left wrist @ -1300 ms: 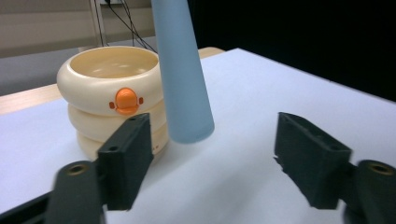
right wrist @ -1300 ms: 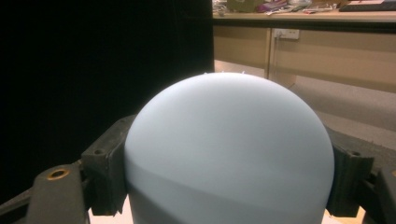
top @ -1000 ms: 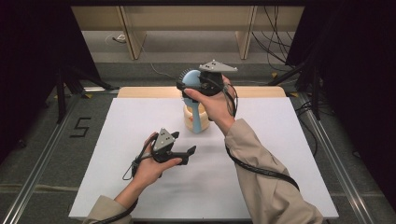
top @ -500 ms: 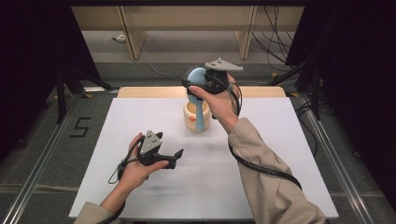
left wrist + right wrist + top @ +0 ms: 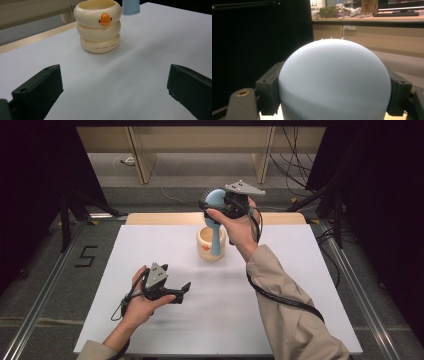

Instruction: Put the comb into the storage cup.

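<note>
Blue brush point(image 5: 216, 220) upright, perhaps inside cream cup point(image 5: 206, 245), in right hand-held gripper point(image 5: 212, 205); left hand-held gripper point(image 5: 184, 290) wide

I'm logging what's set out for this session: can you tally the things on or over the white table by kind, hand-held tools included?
Cream ringed cup: 1
Light blue brush: 1
Hand-held claws, left claw and right claw: 2
Total: 4

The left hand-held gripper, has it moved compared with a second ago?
Yes. The left hand-held gripper has drawn back toward the person and leftward, away from the cream cup, which stayed put; its jaws have just been opening, nothing between them.
</note>
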`<state>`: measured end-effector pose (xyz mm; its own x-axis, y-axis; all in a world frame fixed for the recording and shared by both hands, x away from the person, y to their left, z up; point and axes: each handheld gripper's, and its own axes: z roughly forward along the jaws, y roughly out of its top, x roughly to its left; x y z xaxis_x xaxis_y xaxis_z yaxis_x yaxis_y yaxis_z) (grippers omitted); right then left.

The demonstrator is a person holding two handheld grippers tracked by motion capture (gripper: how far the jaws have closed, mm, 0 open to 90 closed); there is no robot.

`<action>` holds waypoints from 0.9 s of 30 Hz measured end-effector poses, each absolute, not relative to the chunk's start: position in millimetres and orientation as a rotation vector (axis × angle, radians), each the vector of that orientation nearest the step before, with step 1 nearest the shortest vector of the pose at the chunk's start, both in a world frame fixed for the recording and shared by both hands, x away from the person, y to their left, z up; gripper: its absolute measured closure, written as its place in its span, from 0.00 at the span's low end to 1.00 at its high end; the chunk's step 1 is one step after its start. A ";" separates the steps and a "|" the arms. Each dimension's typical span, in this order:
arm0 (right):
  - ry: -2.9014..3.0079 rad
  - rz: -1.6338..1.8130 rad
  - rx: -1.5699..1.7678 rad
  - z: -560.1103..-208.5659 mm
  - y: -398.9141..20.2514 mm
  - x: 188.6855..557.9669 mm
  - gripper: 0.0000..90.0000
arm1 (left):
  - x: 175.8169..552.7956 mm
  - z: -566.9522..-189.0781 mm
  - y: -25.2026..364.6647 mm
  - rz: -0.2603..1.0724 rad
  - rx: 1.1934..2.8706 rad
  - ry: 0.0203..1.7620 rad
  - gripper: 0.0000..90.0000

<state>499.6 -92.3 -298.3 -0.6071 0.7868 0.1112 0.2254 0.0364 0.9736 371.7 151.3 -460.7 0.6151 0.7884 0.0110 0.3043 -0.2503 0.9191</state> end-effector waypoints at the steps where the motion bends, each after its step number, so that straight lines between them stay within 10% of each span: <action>1: 1.856 1.603 1.023 -298.3 -92.5 499.8 0.23 | 371.6 -461.1 152.3 0.597 1.825 0.884 0.00; 27: 1.802 1.616 1.039 -292.9 -98.8 505.0 0.23 | 369.7 -462.9 160.3 0.604 1.817 0.916 0.00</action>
